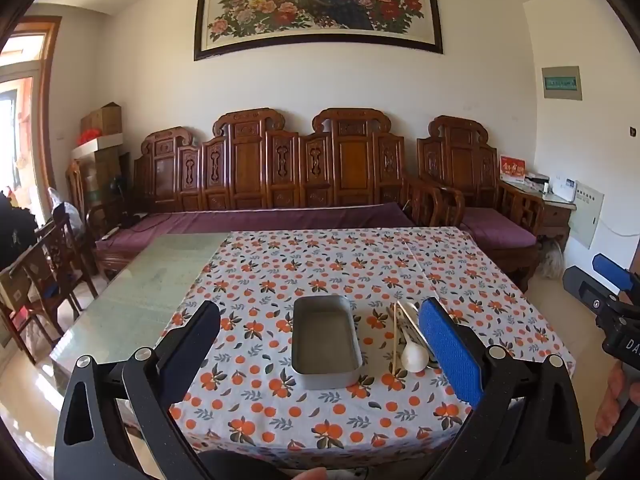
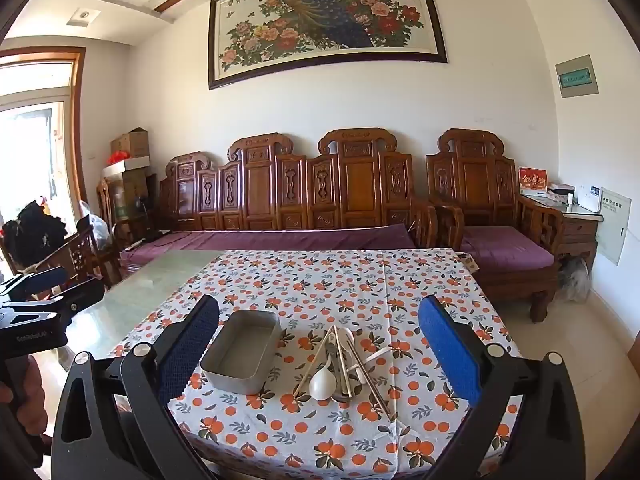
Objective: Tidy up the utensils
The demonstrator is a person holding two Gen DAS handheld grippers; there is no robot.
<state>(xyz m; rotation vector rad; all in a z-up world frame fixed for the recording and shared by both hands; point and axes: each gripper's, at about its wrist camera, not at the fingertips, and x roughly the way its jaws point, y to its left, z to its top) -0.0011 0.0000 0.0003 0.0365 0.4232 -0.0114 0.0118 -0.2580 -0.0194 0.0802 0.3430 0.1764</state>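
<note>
I hold both tools above the near edge of a table whose tablecloth (image 2: 360,280) is printed with oranges. My left gripper (image 1: 320,344) has its jaws spread wide and grasps nothing; my right gripper (image 2: 320,344) is likewise spread and empty. In the lower centre of the left wrist view sits an empty metal tray (image 1: 326,340), rectangular with rounded corners, dull grey. Just beside it, lower centre-right of the right wrist view, lies the utensil pile (image 2: 340,364): a white spoon (image 2: 323,384) with its bowl nearest me, pale wooden chopsticks (image 2: 314,364) fanned out, and what looks like a metal utensil underneath, though I cannot tell which kind. The pieces cross and overlap. The main risk, I judge, is that closing on one piece drags its neighbours, since they lie tangled; thin chopsticks could roll or slip from the pads, and the spoon could skid on the cloth. Nudging the light tray sideways is another risk when lowering pieces in.
</note>
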